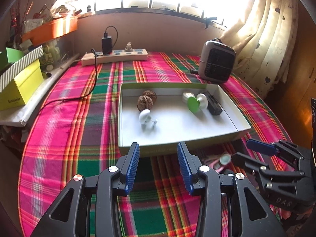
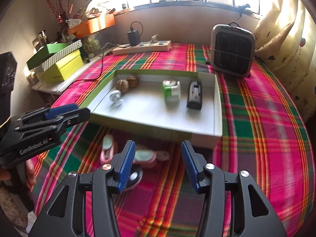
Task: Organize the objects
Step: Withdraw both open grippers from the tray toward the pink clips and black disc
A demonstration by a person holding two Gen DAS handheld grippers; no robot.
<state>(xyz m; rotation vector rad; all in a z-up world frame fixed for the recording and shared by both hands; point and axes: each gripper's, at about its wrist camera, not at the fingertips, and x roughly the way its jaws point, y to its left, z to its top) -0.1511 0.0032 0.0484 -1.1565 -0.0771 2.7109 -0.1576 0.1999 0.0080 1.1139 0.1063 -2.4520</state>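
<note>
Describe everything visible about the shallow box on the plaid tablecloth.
The shallow rectangular cardboard box, white inside with lime-green outer walls, sits open and lidless, flat on the pink-and-green plaid tablecloth. It holds two brown walnuts touching each other at the far left, a small white hook-like piece lying just in front of them, a white-and-green round object tipped on its side, and a black rectangular device near the right wall. Neither gripper touches it.

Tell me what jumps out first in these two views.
The loud pink-and-green plaid tablecloth fills both views. At its centre sits a shallow white box holding two walnuts, with a grey heater standing behind its right corner.
</note>
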